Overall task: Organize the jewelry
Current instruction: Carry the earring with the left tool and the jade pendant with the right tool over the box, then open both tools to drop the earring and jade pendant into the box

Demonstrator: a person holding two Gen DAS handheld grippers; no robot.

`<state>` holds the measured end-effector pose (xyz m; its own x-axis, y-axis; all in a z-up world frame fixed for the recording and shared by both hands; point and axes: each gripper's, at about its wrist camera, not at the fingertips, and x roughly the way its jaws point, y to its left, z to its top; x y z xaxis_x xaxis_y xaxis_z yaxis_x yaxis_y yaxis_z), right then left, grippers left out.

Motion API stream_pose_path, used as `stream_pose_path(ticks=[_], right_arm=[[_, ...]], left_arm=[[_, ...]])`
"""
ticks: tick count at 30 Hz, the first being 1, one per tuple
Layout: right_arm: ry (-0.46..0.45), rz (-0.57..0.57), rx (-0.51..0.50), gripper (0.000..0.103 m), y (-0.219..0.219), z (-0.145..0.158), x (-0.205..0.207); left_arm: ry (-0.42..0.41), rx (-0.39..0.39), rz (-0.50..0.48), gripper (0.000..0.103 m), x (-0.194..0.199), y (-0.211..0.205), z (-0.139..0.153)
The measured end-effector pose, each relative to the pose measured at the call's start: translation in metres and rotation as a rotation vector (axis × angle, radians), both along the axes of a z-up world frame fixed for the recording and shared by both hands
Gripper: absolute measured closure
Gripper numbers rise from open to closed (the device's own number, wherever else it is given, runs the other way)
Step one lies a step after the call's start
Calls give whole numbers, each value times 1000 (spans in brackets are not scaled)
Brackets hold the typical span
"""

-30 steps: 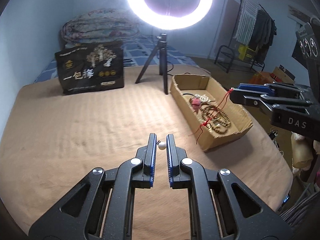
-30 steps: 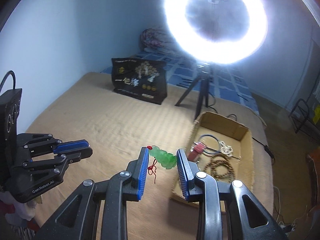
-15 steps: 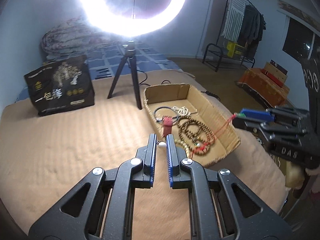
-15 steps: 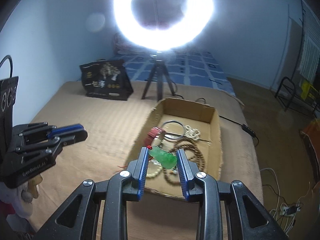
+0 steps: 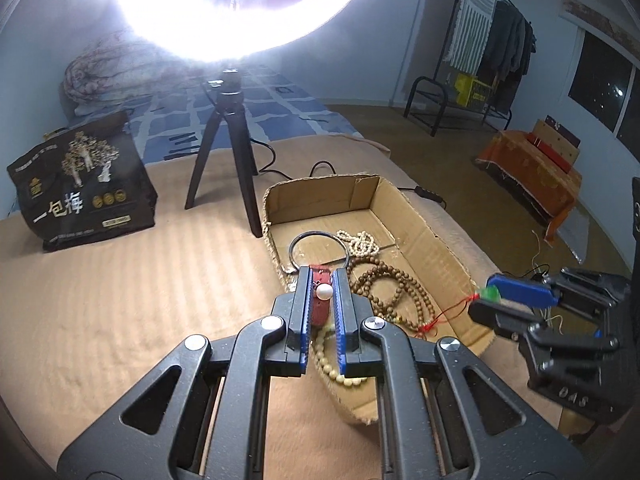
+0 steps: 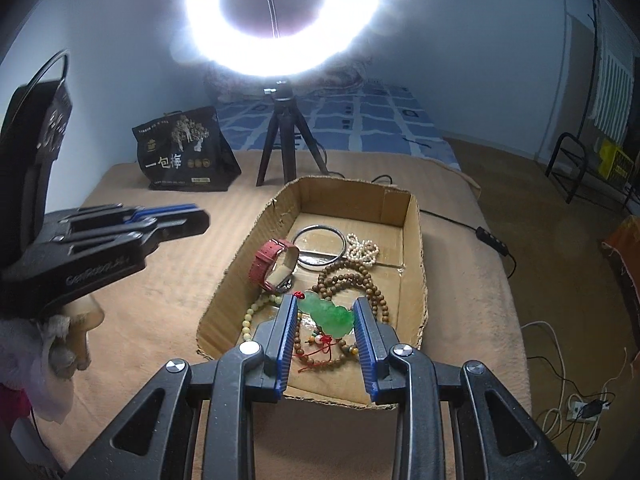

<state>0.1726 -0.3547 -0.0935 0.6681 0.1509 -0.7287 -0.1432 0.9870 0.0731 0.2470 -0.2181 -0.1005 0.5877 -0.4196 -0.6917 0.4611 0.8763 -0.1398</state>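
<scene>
My left gripper (image 5: 322,280) is shut on a small white pearl (image 5: 324,292), over the near left part of the cardboard box (image 5: 436,236). My right gripper (image 6: 326,302) is shut on a green jade pendant (image 6: 330,314) with a red cord, above the near end of the same box (image 6: 416,240). In the box lie a red watch (image 6: 270,262), a silver bangle (image 6: 318,246), white pearl strands (image 6: 362,250) and brown bead strings (image 6: 348,280). The right gripper shows at the right of the left wrist view (image 5: 486,298); the left one (image 6: 202,218) shows at the left of the right wrist view.
A ring light on a black tripod (image 5: 226,148) stands just behind the box. A black printed bag (image 5: 80,184) sits at the back left of the tan cloth-covered table (image 5: 120,280). Cables and a power strip (image 6: 576,406) lie on the floor at the right.
Both grippers have travelled from beside the box to over it, still holding the pearl and the jade pendant. The box and ring light now look closer in both views.
</scene>
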Motion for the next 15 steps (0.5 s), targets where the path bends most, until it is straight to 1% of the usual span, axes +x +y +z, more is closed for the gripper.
stream_pose_path(ticks=[8, 15], right_arm=[[18, -19, 20, 74, -7, -12, 6], [32, -29, 24, 74, -13, -20, 11]], left_arm=[[15, 6, -3, 95, 19, -24, -10], [29, 8, -7, 95, 30, -36, -16]])
